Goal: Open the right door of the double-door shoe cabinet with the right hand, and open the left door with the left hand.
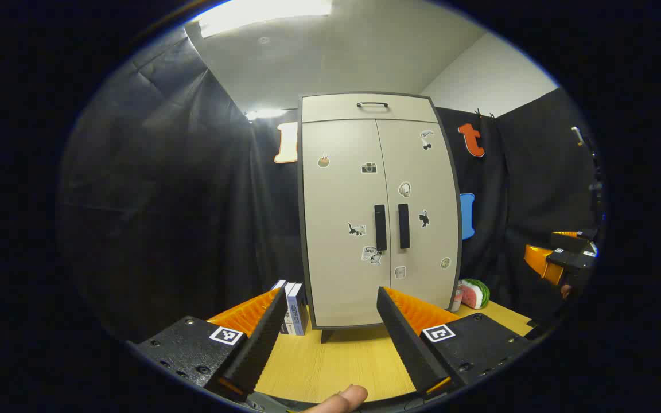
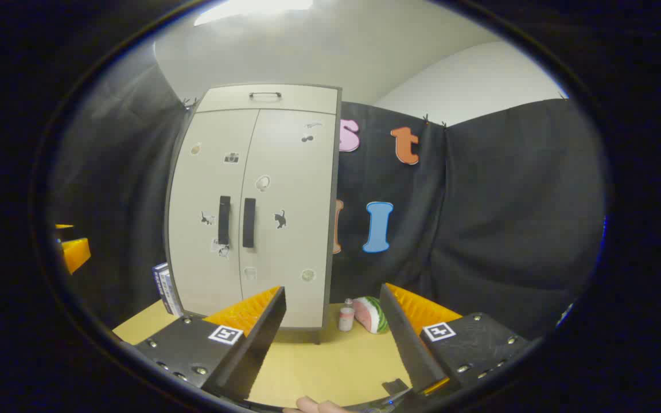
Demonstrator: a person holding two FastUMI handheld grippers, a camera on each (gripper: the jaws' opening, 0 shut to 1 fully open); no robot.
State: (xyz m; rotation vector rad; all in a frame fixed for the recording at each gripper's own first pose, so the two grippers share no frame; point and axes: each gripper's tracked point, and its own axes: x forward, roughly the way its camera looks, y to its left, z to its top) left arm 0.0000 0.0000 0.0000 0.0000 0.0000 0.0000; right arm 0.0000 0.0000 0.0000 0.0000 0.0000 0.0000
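one cabinet (image 1: 379, 212) stands centre frame on the table (image 1: 330, 361), pale, stickered, with two doors shut, two dark handles (image 1: 380, 227) side by side, one drawer on top. left gripper (image 1: 327, 312) and right gripper (image 2: 333, 312) both gape wide, empty.

Recording booth, black cloth walls (image 1: 193, 172), tabletop (image 1: 330, 361)

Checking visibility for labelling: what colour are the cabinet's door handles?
Black, both door handles, clearest in the left gripper view.
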